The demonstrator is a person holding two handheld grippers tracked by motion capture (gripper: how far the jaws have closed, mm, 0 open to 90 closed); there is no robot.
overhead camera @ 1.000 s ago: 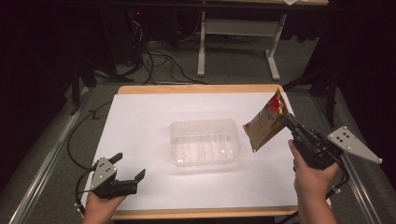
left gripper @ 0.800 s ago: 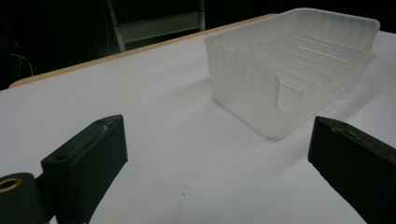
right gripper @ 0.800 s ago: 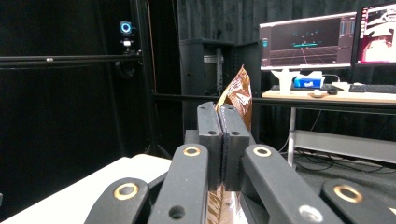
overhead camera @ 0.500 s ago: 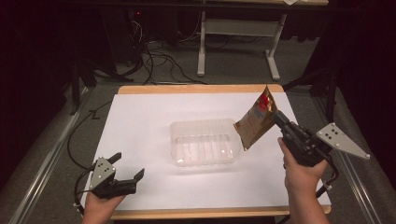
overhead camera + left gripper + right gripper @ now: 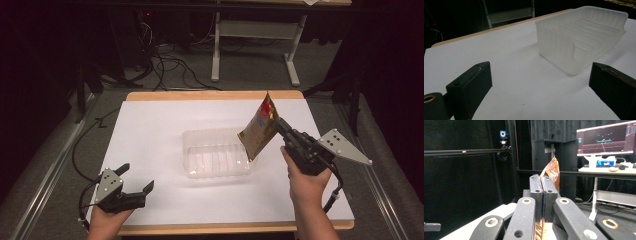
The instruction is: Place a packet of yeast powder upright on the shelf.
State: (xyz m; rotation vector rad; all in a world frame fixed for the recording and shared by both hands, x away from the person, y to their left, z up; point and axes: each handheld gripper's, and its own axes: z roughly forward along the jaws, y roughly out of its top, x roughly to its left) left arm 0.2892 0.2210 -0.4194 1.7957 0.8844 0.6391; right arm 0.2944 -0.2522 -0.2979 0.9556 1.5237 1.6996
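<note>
One snack bag (image 5: 260,131) in right tool (image 5: 278,124); one clear tray (image 5: 217,152) beneath.

You are looking at a snack bag (image 5: 259,131) showing brown-gold with a red and blue patch near its top; in the right gripper view it is glowing orange with white lettering (image 5: 552,173). The container (image 5: 218,152) is showing clear and frosty, ribbed in parallel lines along its bottom (image 5: 584,35). The table (image 5: 160,130) is wearing plain white, edged in pale wood. Both grippers (image 5: 134,192) (image 5: 280,125) are showing black, each carrying a grey plate dotted with dark holes.
</note>
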